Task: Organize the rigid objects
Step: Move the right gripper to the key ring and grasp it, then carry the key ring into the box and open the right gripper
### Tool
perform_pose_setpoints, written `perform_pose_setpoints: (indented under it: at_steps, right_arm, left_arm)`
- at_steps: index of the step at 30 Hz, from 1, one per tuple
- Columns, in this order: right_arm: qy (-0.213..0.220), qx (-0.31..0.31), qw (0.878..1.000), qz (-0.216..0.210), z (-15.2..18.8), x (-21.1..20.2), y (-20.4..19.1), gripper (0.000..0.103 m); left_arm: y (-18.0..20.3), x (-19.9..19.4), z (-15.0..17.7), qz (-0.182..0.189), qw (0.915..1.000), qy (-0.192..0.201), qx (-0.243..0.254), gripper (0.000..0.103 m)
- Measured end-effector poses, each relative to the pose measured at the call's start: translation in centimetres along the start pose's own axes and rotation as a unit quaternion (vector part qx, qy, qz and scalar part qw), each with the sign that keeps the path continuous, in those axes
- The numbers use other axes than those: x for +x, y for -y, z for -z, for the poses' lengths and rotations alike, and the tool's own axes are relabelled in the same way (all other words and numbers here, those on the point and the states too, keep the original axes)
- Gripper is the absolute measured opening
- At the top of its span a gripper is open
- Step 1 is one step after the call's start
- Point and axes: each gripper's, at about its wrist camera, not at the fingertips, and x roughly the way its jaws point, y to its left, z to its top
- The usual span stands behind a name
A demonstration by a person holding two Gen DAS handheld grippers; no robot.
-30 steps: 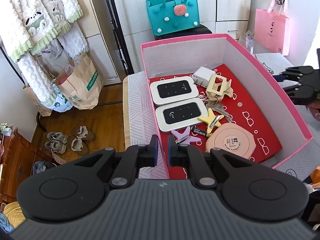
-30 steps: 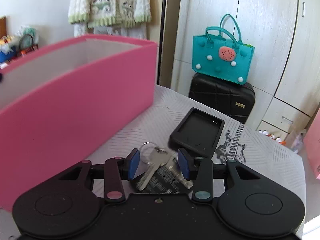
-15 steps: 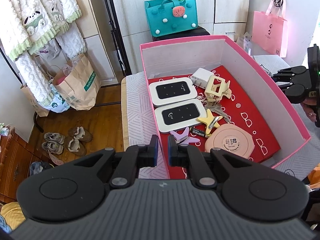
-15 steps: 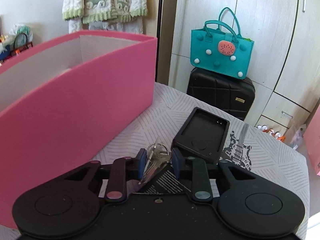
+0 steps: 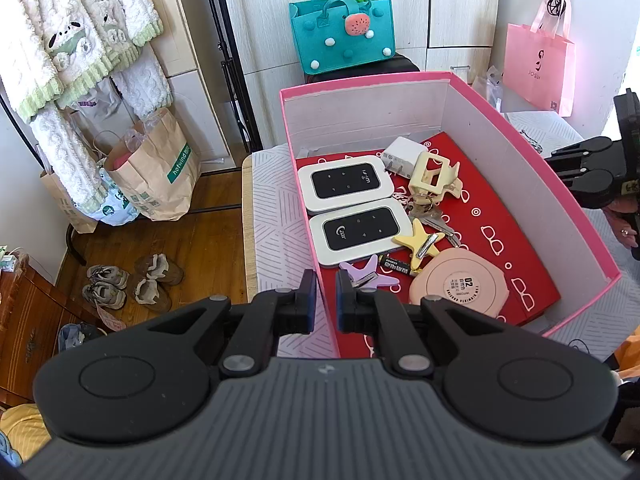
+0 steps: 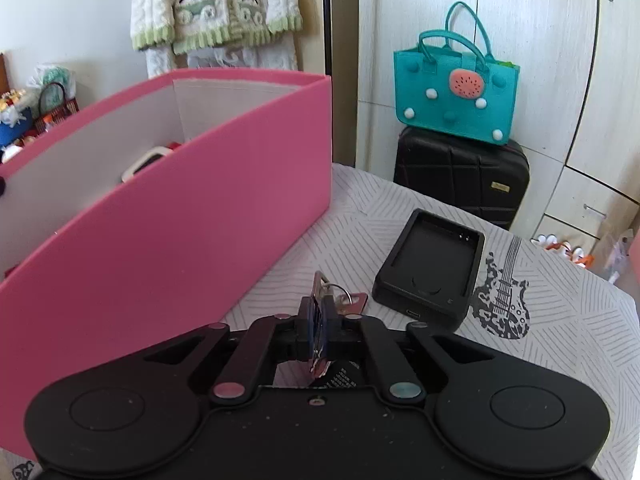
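Note:
A pink box [image 5: 532,160] with a red floor holds two white routers [image 5: 344,182], a white charger [image 5: 400,156], a cream hair claw [image 5: 434,176], keys [image 5: 426,212], a yellow star clip [image 5: 418,240], a purple clip [image 5: 362,274], a battery [image 5: 394,266] and a pink round compact [image 5: 458,286]. My left gripper [image 5: 326,304] is nearly shut and empty above the box's near corner. My right gripper [image 6: 320,320] is shut on a bunch of keys [image 6: 340,300], lifted just above the table beside the box's outer wall [image 6: 180,220]. It also shows in the left wrist view [image 5: 592,176].
A black battery cradle [image 6: 432,268] lies on the patterned tablecloth [image 6: 560,320] right of my right gripper. A black suitcase [image 6: 460,176] with a teal bag [image 6: 456,96] stands behind the table. Paper bags [image 5: 156,172] and shoes [image 5: 132,280] are on the floor at left.
My right gripper has closed on the keys and lifted them off the table, rising beside the box. My left gripper has stayed in place.

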Motion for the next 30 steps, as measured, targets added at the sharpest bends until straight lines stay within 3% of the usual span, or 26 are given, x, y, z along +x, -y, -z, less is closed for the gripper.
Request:
perform_pose_setpoints:
  at_steps: [10, 15, 23, 30]
  right_arm:
    - [0.014, 0.011, 1.0, 0.008, -0.2, 1.0, -0.1, 0.014]
    - [0.024, 0.021, 0.999, 0.021, -0.2, 0.7, 0.4, 0.003]
    - [0.039, 0.092, 0.995, -0.026, -0.2, -2.4, 2.2, 0.003]
    - [0.056, 0.106, 0.992, -0.048, -0.7, -5.2, 2.5, 0.003]
  left_arm:
    - [0.0, 0.0, 0.1, 0.0, 1.0, 0.0, 0.001, 0.007]
    - [0.0, 0.0, 0.1, 0.0, 1.0, 0.0, 0.0, 0.007]
    - [0.0, 0.0, 0.1, 0.0, 1.0, 0.001, 0.0, 0.007]
    - [-0.1, 0.0, 0.1, 0.001, 1.0, 0.0, -0.002, 0.007]
